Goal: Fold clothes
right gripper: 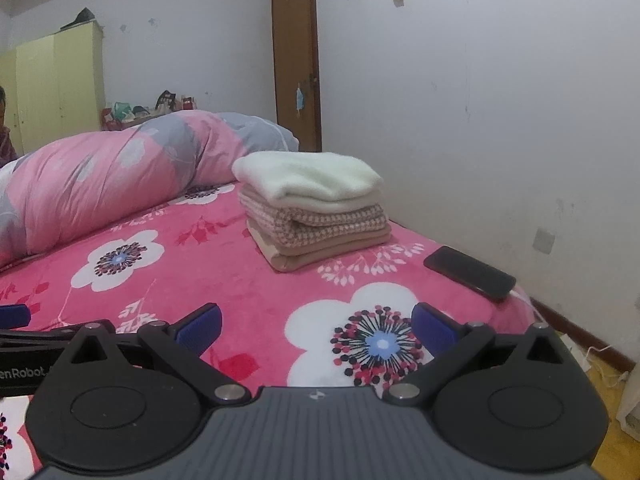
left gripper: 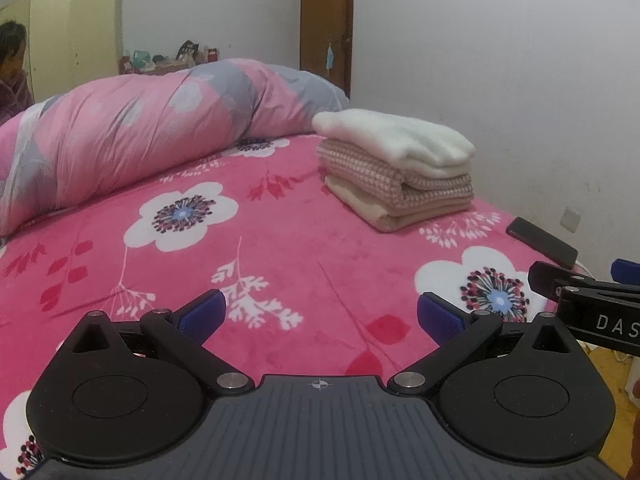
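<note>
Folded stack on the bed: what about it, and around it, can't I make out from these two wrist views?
- Stack of three folded garments: far side hidden by the stack itself in both views; garment types unclear.
- Black rectangular phone: its screen is dark and unreadable in both views.
- Right gripper: cut off by the left view's edge.
- Near edge of the pink floral bedspread: covered by each gripper body.

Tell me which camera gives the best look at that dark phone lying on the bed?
The right wrist view. There the phone lies whole and unobstructed near the bed's edge, right of the folded clothes stack. In the left wrist view the phone sits far out at the distorted right side, smaller, just behind the other tongs.
</note>
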`<state>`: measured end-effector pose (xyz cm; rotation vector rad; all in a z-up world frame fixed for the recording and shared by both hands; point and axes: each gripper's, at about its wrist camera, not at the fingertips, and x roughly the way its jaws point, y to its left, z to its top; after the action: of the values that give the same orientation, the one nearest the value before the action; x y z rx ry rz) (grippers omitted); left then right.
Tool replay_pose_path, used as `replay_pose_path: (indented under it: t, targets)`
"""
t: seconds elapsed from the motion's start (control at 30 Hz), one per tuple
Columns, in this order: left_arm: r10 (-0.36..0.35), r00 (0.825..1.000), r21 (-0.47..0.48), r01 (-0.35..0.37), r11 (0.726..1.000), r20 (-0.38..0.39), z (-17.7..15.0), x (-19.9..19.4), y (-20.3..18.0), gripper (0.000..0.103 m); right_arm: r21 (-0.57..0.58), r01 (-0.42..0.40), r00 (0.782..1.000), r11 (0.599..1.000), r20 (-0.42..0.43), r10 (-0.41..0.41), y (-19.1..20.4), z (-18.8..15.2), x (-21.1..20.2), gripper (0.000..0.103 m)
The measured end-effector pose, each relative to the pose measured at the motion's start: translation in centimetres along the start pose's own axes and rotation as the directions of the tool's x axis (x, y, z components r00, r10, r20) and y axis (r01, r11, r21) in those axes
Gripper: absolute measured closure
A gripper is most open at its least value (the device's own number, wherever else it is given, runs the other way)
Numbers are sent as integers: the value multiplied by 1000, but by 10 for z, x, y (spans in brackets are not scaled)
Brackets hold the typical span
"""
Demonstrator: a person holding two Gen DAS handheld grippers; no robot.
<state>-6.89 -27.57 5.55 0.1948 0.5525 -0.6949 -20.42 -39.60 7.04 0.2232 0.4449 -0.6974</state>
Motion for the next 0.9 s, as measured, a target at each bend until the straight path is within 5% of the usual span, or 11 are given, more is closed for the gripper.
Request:
replay_pose_path:
  t: [0.33, 0.9]
  targets:
    - [28, 999, -80, -30, 996, -23, 0, 5, 12, 0, -35, -13, 1000, 999, 7, 14, 5, -1, 1, 0]
    - [56, 998, -74, -57, 996, -20, -3, 7, 12, 0, -37, -6, 1000, 999, -5, 6, 6, -2, 5, 0]
